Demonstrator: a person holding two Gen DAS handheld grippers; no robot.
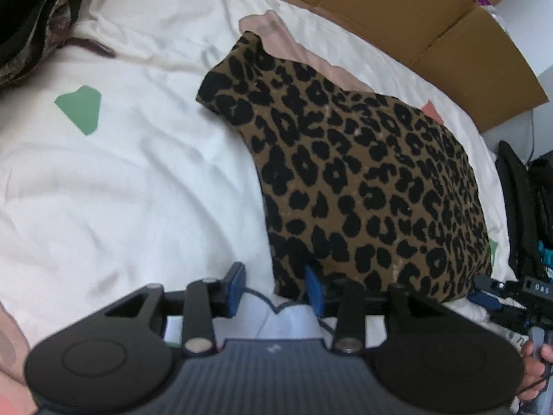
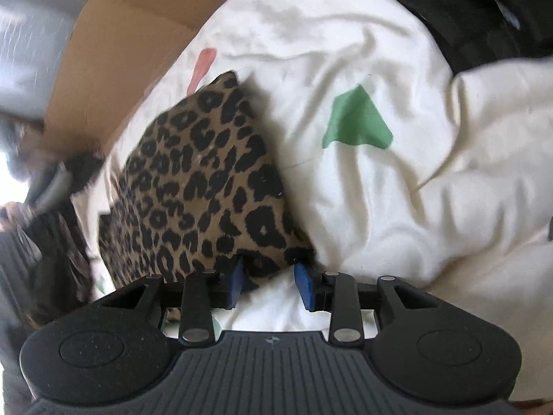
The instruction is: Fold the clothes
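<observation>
- Left wrist view: the leopard top (image 1: 363, 173) lies on the bed (image 1: 121, 180), spread mostly flat over the white duvet, with one narrow end reaching toward the far side. Its left edge looks straight and doubled, so I judge at least one fold is made; the piece is not yet a compact bundle.
- Left claw (image 1: 276, 290) stands wide open at the near hem. Its right pad touches or slips just under the cloth edge, its left pad sits over bare duvet, and nothing is gripped.
- Right wrist view: the right claw (image 2: 271, 285) is also parted, with a near corner of the top between or just ahead of its pads. I cannot tell whether the cloth is touched; it is not clamped.
- Left to do, by my reading: seize the near hem with both claws, carry it over toward the far end, then flatten.
- A pink garment (image 1: 297, 48) lies partly under the top's far end, apparently awaiting its turn.
- Containers: a flattened cardboard sheet (image 1: 414, 10) stands behind the bed; it is no usable box as seen, and nothing shows inside it.
</observation>
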